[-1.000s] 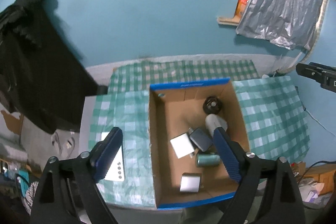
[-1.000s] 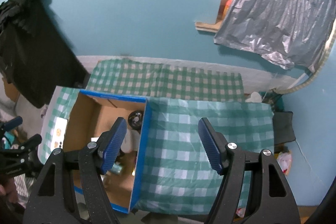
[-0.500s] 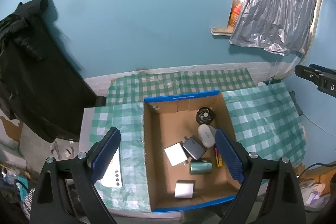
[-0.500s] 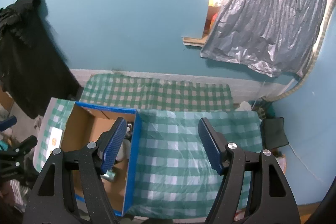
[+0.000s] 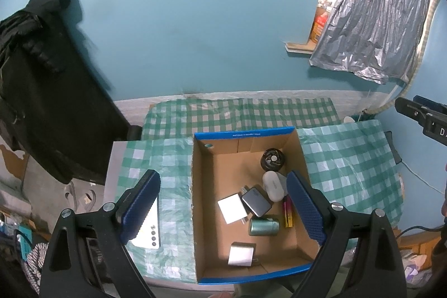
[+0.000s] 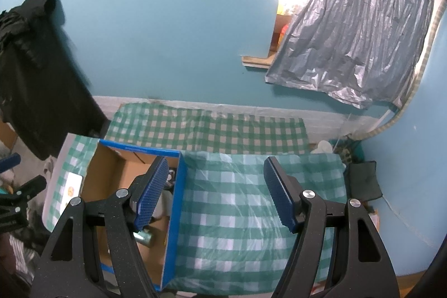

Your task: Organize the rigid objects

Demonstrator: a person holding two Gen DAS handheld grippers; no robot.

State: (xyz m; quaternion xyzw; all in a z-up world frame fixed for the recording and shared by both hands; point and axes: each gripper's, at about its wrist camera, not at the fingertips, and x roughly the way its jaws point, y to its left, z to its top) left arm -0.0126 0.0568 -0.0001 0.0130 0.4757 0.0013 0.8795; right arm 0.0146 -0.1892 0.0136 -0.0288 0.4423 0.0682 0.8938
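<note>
A blue-rimmed cardboard box (image 5: 240, 135) sits on the green checked tablecloth (image 5: 164, 155). Inside lie a black round fan (image 5: 272, 159), a white case (image 5: 274, 185), a grey power bank (image 5: 256, 201), a white charger (image 5: 232, 208), a green cylinder (image 5: 264, 226), a silver adapter (image 5: 242, 254) and a pink-yellow stick (image 5: 288, 212). A white phone (image 5: 146, 233) lies on the cloth left of the box. My left gripper (image 5: 223, 207) is open and empty, high above the box. My right gripper (image 6: 216, 194) is open and empty above the cloth right of the box (image 6: 176, 203).
A black garment (image 5: 42, 91) hangs at the left wall. A silver foil curtain (image 5: 374, 13) hangs at the right over a small shelf (image 5: 300, 48). A dark cushion (image 6: 363, 180) lies beyond the table's right edge. Clutter lies on the floor at left.
Both grippers have risen and drawn back from the table, so the box and cloth look smaller. Both stay open and empty. Nothing in the box has moved.
</note>
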